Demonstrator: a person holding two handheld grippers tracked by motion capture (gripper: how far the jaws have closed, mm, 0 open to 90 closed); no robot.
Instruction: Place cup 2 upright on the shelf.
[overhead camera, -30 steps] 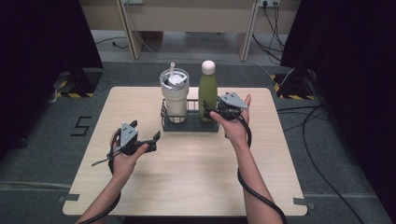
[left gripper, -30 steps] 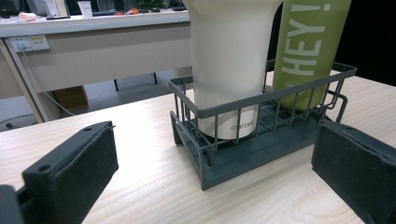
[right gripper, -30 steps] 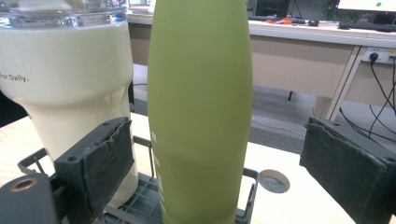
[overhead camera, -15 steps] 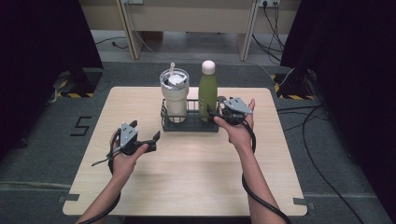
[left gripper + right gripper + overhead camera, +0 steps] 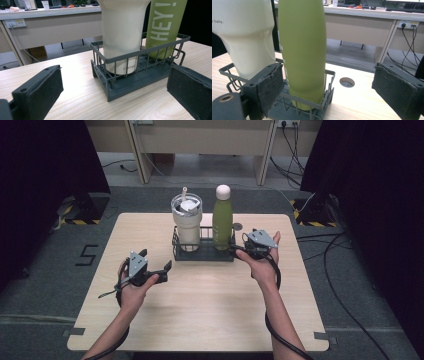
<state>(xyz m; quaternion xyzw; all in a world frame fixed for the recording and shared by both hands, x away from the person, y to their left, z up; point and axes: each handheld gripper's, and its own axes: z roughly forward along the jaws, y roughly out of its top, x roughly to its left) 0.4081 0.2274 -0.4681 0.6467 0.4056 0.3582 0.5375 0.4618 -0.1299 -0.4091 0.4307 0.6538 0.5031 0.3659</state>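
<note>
High view: wooden table (image 5: 200,315) w/ wide bare top in front and at both sides. Dark wire rack (image 5: 202,251) sits near far edge, centre. In it, cream tumbler (image 5: 187,222) w/ straw on the left, green bottle (image 5: 222,217) w/ white cap on the right, both upright, close together. Small round hole (image 5: 237,226) in tabletop just behind rack's right end. Left gripper (image 5: 161,269) sits well short of rack's front left corner, apart from it, jaws spread, nothing in them. Right gripper (image 5: 238,245) is at rack's right end, just beside the bottle; jaws have just been closing a bit but are wide, w/ bottle's base area near them, no contact seen. Table's right edge has open wood past that hand.

Left gripper view: two black pads far apart at bottom corners, released, empty. Between them bare wood, then rack's front left corner (image 5: 110,96) ahead, not touching. Tumbler (image 5: 121,35) stands inside rack's near end, bottle (image 5: 163,27) w/ "HEY!" print at the far end. Table edge shows behind on the left, floor and a desk beyond.

Right gripper view: pads wide, unclenched. Bottle (image 5: 303,50) stands in rack's end (image 5: 322,105), beside the left pad (image 5: 273,86); gap looks slim, touching or not, can't tell. Right pad (image 5: 397,88) is well apart from bottle, over bare wood. Tumbler (image 5: 242,35) is behind on the left. Hole (image 5: 347,82) lies beyond rack, far edge just past it.
</note>
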